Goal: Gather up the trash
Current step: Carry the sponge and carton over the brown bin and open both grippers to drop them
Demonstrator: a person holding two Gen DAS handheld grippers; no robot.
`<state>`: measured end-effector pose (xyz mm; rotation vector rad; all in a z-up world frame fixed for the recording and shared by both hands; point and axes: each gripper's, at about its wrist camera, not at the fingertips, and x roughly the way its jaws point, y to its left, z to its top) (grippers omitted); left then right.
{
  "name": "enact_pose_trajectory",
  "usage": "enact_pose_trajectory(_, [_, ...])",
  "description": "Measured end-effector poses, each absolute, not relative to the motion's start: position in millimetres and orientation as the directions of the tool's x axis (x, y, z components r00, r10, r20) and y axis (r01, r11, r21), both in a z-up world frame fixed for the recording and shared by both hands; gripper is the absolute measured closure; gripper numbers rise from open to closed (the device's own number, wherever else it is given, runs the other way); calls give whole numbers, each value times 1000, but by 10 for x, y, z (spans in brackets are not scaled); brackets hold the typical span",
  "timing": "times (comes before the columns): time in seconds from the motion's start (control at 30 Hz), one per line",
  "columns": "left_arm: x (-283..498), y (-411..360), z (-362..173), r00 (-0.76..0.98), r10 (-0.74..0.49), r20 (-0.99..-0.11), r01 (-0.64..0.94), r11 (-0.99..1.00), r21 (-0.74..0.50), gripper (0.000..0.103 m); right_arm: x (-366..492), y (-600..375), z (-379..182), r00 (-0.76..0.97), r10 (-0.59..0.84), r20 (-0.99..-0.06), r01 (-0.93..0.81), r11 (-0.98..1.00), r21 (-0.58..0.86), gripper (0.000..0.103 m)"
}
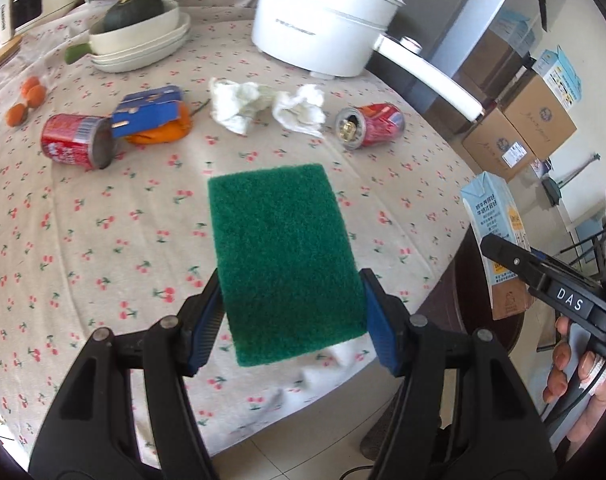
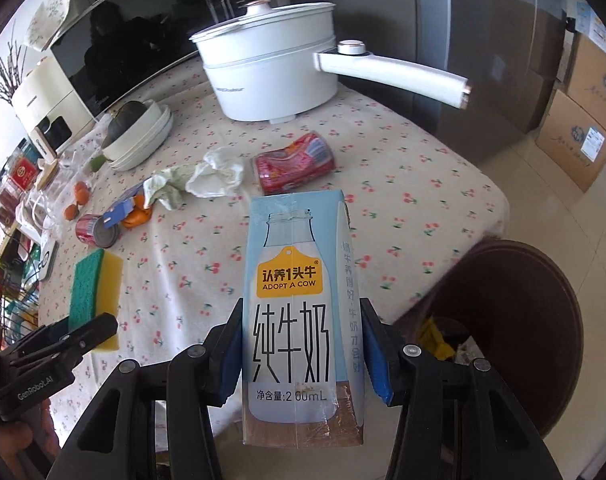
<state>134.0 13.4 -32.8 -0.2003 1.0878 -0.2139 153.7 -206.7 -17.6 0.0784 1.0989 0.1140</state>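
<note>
A: Left wrist view first, going from the left: a red can [image 1: 79, 141] lies on its side on the cherry-print tablecloth [image 1: 103, 240], and just beside it a torn blue box [image 1: 147, 111] sits over orange peel [image 1: 161, 130].

B: And further along?

A: Two crumpled tissues [image 1: 263, 106], then a crushed red can [image 1: 370, 125] below the white pot [image 1: 323, 28]. In the foreground the left gripper [image 1: 291, 312] has its jaws clamped on a green-faced sponge [image 1: 279, 260], lifted clear of the cloth.

B: What about the right wrist view?

A: That sponge shows its yellow side at far left. In the middle the right gripper [image 2: 301, 352] is pressed against both sides of a pale blue milk carton [image 2: 299, 300], held upright, above the table edge. To its right, off the table, a brown bin [image 2: 543, 280] stands on the floor with scraps inside.
</note>
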Motion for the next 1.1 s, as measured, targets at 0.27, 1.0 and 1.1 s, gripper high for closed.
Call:
enact_pose_trajectory(0.27, [1382, -819, -428, 398, -353, -847, 236, 931, -277, 37, 1392, -2932, -213, 439, 69, -896, 49, 994, 100, 50])
enact_pose_trajectory(1.0, [1309, -2199, -670, 391, -410, -824, 509, 842, -178, 1, 934, -4449, -493, 366, -41, -930, 240, 970, 52, 50])
enact_pose_trajectory(1.1, [1321, -2097, -632, 403, -390, -828, 495, 854, -162, 1, 945, -4409, -490, 366, -37, -930, 229, 972, 52, 50])
